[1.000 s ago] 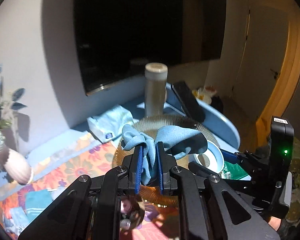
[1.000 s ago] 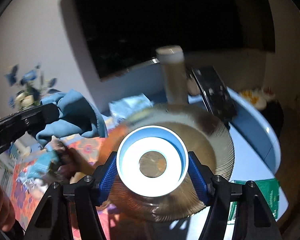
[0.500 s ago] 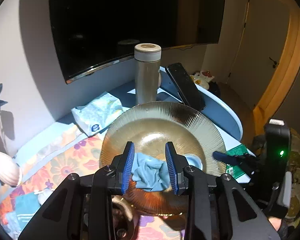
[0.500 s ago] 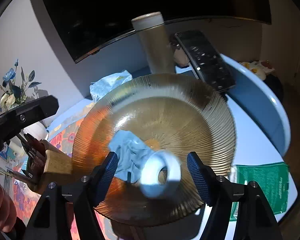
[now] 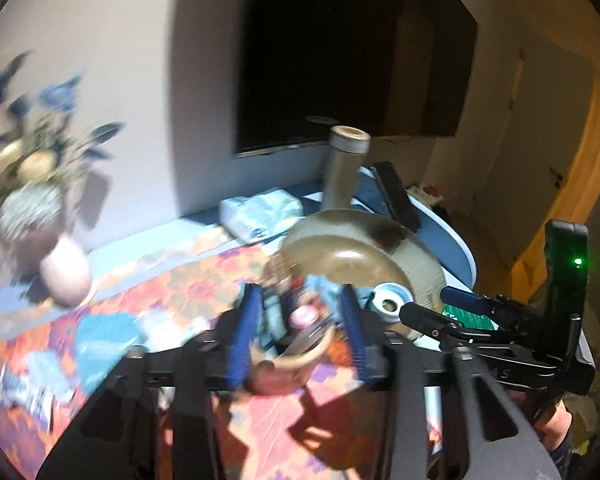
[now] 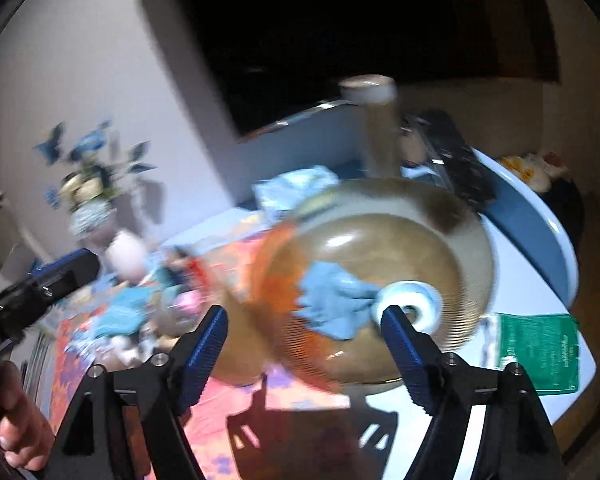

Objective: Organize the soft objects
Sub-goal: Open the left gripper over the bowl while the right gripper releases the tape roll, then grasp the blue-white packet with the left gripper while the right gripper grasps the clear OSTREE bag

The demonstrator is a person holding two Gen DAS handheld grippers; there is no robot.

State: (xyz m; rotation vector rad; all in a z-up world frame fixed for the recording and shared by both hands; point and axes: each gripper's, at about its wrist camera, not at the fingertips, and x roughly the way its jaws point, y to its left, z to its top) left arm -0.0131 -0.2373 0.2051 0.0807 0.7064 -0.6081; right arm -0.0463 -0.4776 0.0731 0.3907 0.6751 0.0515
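Observation:
A blue cloth (image 6: 332, 304) lies crumpled in the ribbed amber glass plate (image 6: 412, 216), next to a light blue and white ring (image 6: 414, 302). The ring (image 5: 390, 303) and plate (image 5: 356, 248) also show in the left wrist view. My right gripper (image 6: 304, 336) is open and empty, in front of the plate. My left gripper (image 5: 300, 320) is open and empty, over the floral cloth left of the plate. Both views are blurred.
A tall beige flask (image 5: 344, 168), a black remote (image 5: 396, 196) and a tissue pack (image 5: 260, 212) stand behind the plate. A flower vase (image 5: 64, 268) is at the left. Teal cloths (image 5: 100, 336) lie on the floral mat. A green packet (image 6: 540, 344) lies right.
Both grippers let go: the cloth and the ring now lie in the plate. Both grippers have pulled back and swung left, opening wider.

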